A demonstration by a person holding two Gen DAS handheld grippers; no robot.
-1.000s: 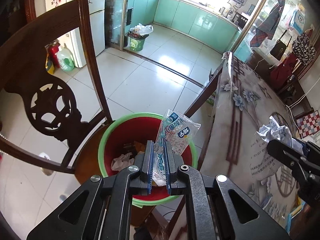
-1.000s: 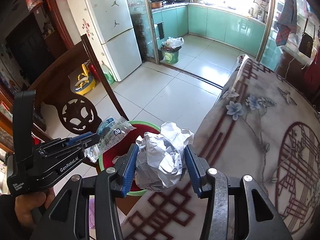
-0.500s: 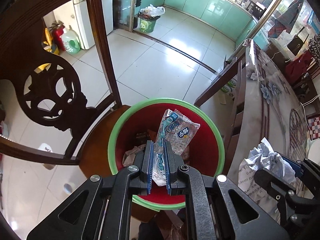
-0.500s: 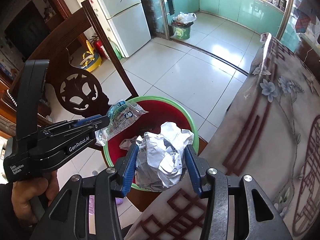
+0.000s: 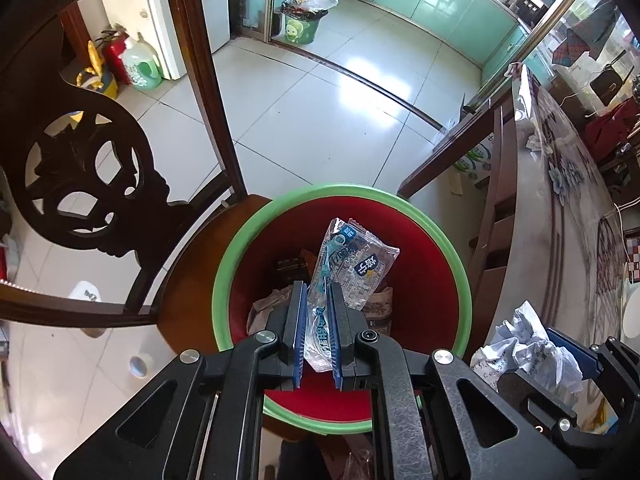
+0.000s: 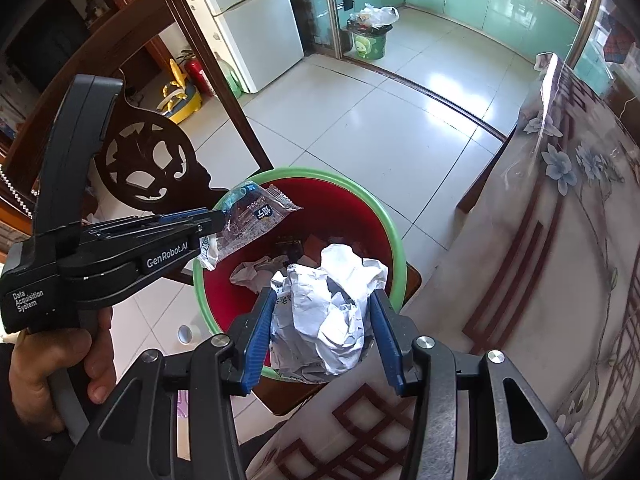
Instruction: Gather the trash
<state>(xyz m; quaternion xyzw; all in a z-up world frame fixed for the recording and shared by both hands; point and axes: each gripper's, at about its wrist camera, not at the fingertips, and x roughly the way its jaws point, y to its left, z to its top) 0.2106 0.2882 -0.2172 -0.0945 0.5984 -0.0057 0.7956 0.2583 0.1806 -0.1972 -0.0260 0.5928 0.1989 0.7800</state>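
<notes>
A red bin with a green rim (image 5: pixel 224 280) (image 6: pixel 394 236) stands on a wooden chair seat and holds several scraps. My left gripper (image 5: pixel 317 300) (image 6: pixel 216 220) is shut on a clear plastic wrapper (image 5: pixel 356 264) (image 6: pixel 252 216) and holds it over the bin's opening. My right gripper (image 6: pixel 324 300) is shut on a crumpled white paper ball (image 6: pixel 332 312) at the bin's near rim, beside the table edge. The paper ball also shows in the left wrist view (image 5: pixel 528 344), to the right of the bin.
A carved dark wooden chair back (image 5: pixel 92 184) (image 6: pixel 148 156) rises left of the bin. A table with a floral cloth (image 5: pixel 560 216) (image 6: pixel 560 240) lies to the right. A second small green bin (image 5: pixel 300 24) stands far off by the kitchen door.
Both grippers have moved forward and tilted down. The wrapper now hangs over the middle of the bin, and the paper ball has come from above the table to the bin's rim.
</notes>
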